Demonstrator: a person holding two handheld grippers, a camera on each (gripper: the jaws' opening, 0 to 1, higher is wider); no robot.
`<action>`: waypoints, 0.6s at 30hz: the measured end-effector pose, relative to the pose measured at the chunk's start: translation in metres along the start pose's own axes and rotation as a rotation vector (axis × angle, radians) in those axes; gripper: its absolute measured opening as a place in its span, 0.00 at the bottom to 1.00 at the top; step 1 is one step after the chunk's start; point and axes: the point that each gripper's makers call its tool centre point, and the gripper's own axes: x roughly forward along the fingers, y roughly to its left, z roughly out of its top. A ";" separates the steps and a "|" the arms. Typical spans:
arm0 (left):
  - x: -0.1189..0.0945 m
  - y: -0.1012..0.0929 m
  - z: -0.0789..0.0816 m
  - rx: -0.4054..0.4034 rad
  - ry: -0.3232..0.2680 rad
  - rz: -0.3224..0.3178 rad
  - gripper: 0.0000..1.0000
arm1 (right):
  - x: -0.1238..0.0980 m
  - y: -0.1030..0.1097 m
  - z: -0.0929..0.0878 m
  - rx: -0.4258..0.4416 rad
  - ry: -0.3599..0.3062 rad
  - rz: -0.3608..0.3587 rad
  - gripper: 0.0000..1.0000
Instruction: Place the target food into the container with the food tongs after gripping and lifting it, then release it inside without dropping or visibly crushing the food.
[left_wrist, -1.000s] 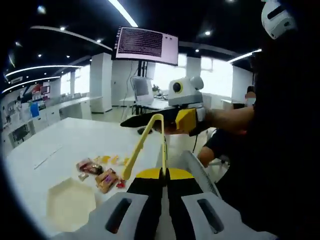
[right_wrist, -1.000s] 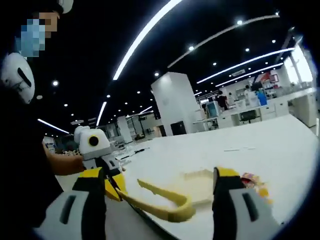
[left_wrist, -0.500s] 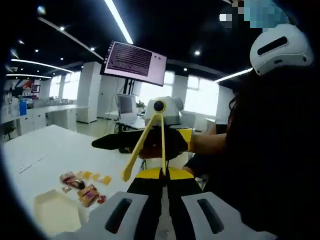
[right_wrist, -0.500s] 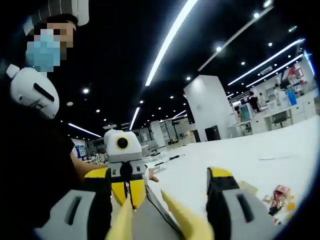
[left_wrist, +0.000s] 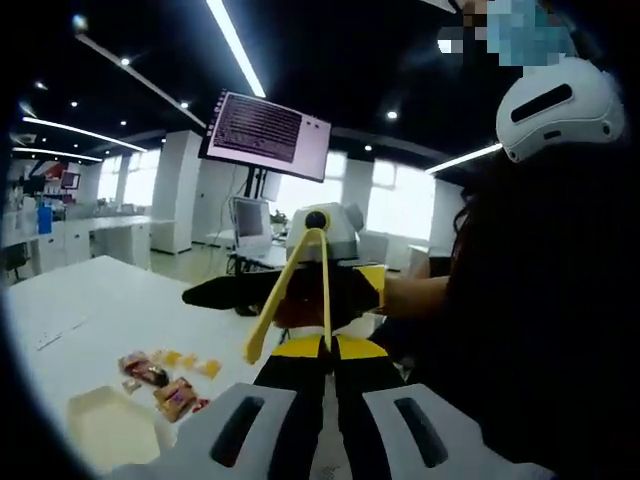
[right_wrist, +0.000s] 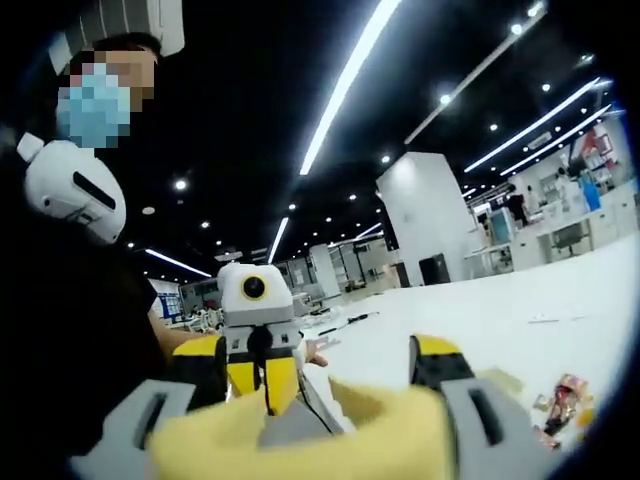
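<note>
Long ceiling strip lights (right_wrist: 345, 85) are the main light source, and they bend strongly toward the edges from fisheye distortion. Bright windows (left_wrist: 405, 195) wash out behind the monitor (left_wrist: 265, 132), while the person's dark clothing loses all detail. Below the strip lights, the yellow tongs (right_wrist: 320, 440) are very close and blurred.

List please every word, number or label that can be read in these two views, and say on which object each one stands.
No text is readable.
Hanging monitor: rows of text, too small and blurred to read.
Snack packets on the white table: printed wrappers, illegible.
Food tongs, left gripper, right gripper, pale container: no markings seen.
</note>
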 end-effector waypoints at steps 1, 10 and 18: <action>0.000 -0.001 0.001 0.002 0.005 -0.002 0.00 | 0.000 0.001 -0.001 -0.001 0.004 0.000 0.74; -0.006 -0.005 0.011 0.056 0.049 -0.015 0.00 | 0.003 0.012 0.004 -0.031 0.000 0.014 0.64; -0.013 -0.009 0.017 0.069 0.087 -0.043 0.00 | 0.006 0.029 0.000 -0.051 0.026 0.065 0.53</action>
